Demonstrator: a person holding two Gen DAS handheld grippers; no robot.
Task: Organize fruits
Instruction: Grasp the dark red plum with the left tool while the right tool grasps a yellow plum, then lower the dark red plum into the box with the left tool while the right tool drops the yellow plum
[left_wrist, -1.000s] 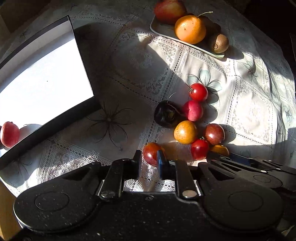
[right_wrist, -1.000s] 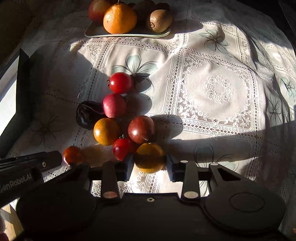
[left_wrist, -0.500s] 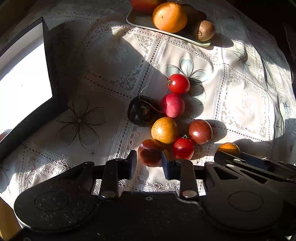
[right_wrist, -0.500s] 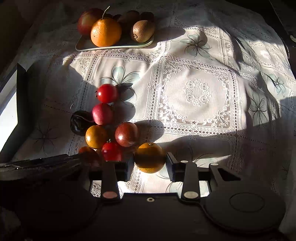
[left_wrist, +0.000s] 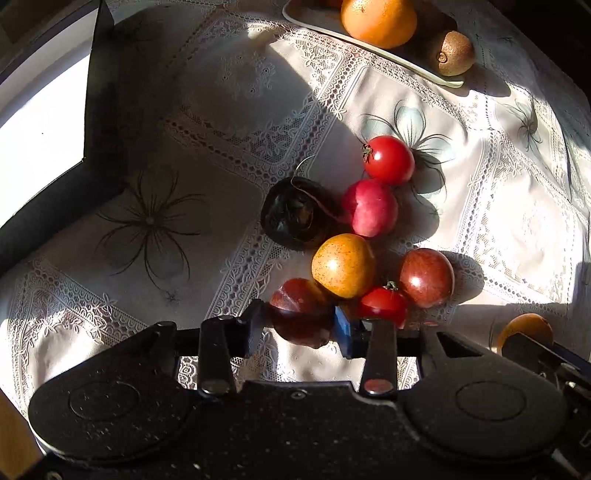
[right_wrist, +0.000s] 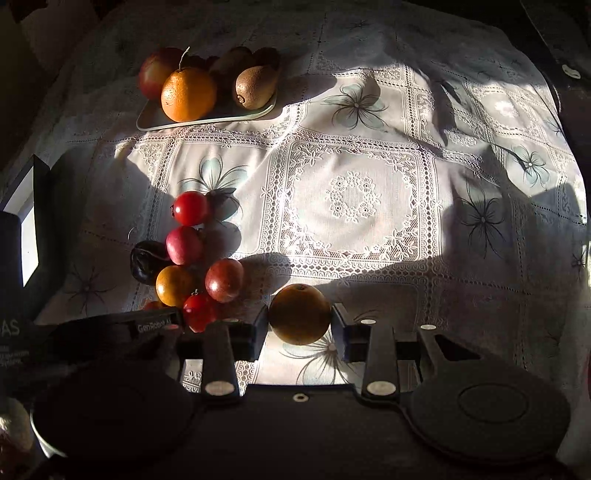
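A dark red fruit (left_wrist: 301, 314) lies on the lace cloth at the near end of a cluster. My left gripper (left_wrist: 299, 323) points down over it, jaws opening, one finger on each side and neither pad pressing. The cluster holds a red tomato (left_wrist: 388, 158), a pink fruit (left_wrist: 369, 206), a dark shrivelled fruit (left_wrist: 295, 218), a yellow-orange fruit (left_wrist: 343, 266), a maroon plum (left_wrist: 426, 277) and a small tomato (left_wrist: 384, 304). To the right of the cluster, my right gripper (right_wrist: 297, 326) is shut on a small orange fruit (right_wrist: 299, 310), held just above the cloth.
A pale plate (right_wrist: 207, 120) at the far side carries a large orange (right_wrist: 188, 94), kiwis (right_wrist: 256, 86) and a red apple (right_wrist: 157, 72). A dark-walled box with a bright white floor (left_wrist: 37, 129) stands at the left. Lace tablecloth (right_wrist: 351, 199) spreads to the right.
The left gripper's jaws have spread and come down around the dark red fruit. The right gripper has carried the small orange fruit up and to the right, away from the cluster.
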